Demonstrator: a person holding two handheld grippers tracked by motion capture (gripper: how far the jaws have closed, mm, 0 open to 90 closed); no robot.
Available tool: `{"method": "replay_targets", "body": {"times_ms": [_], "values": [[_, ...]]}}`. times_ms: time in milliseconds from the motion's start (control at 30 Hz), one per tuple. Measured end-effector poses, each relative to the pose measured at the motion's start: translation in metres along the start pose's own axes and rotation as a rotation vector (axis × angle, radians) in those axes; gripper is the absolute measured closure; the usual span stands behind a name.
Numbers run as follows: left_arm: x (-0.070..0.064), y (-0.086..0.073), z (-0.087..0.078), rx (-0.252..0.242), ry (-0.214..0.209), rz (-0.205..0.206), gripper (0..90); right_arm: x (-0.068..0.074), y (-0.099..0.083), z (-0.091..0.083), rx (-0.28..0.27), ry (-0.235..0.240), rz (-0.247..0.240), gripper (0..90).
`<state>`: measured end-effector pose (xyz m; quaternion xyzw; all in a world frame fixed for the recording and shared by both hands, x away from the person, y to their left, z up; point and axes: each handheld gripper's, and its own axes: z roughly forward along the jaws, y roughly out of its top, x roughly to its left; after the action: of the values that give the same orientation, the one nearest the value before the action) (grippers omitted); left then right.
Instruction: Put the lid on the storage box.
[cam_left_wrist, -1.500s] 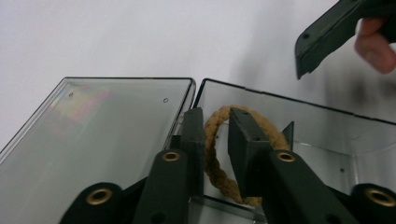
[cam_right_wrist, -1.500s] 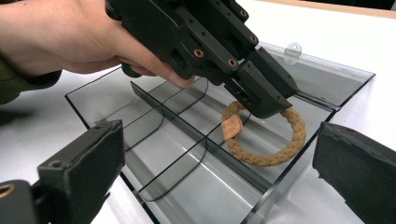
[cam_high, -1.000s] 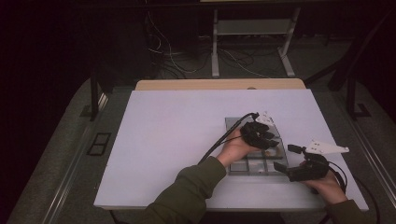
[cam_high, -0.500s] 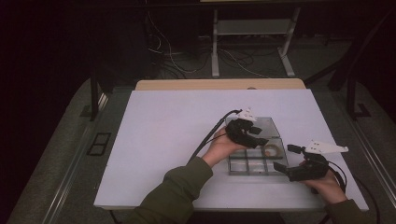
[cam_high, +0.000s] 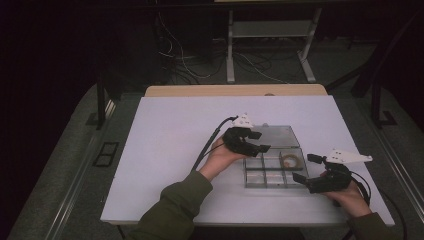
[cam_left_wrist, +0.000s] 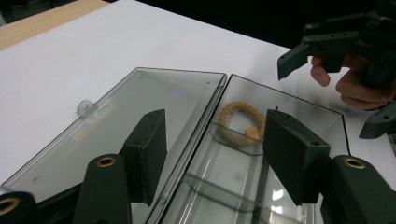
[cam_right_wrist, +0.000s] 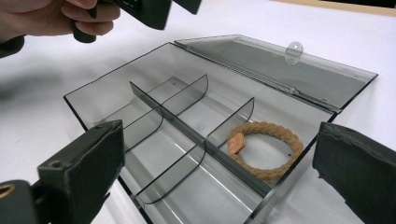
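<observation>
White desk (cam_high: 165, 150), clear box (cam_right_wrist: 140, 100) lid open. Rope ring (cam_right_wrist: 266, 149) in box's corner compartment, tag unreadable. Left gripper (cam_high: 257, 141) and right gripper (cam_high: 303, 169) beside box, jaws wide, empty.

Smoky grey transparent plastic compartment box (cam_right_wrist: 154, 116), lid (cam_high: 272, 135) of the same tint. Tan braided rope ring (cam_right_wrist: 266, 149) with a pale orange tag. Matte black two-jaw grippers (cam_high: 245, 141). Olive green sleeve (cam_high: 172, 207). Plain white tabletop (cam_high: 170, 130), light wood edge at 12 o'clock.

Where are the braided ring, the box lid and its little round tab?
braided ring (cam_right_wrist: 266, 149): right gripper view, on its rope band.
box lid (cam_left_wrist: 140, 112): left gripper view, flat clear panel.
round tab (cam_right_wrist: 294, 50): right gripper view, its middle.
</observation>
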<state>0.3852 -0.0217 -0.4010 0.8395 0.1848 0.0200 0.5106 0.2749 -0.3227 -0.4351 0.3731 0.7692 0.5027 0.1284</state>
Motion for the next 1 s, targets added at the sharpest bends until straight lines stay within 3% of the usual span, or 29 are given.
{"method": "replay_targets", "body": {"times_ms": [367,733,833,1000], "values": [[0.009,-0.017,-0.025,-0.043,0.047,-0.027,33.0,-0.008,0.006,0.003,0.026,0.009,0.0,2.0],[0.019,-0.023,-0.04,-0.066,0.118,-0.052,25.5,-0.024,0.028,0.005,0.035,0.017,0.014,6.1],[0.023,-0.023,-0.043,-0.068,0.132,-0.053,25.4,-0.028,0.034,0.008,0.041,0.021,0.004,13.3],[0.028,-0.025,-0.047,-0.081,0.165,-0.055,25.6,-0.035,0.043,0.016,0.051,0.019,0.008,16.6]]}}
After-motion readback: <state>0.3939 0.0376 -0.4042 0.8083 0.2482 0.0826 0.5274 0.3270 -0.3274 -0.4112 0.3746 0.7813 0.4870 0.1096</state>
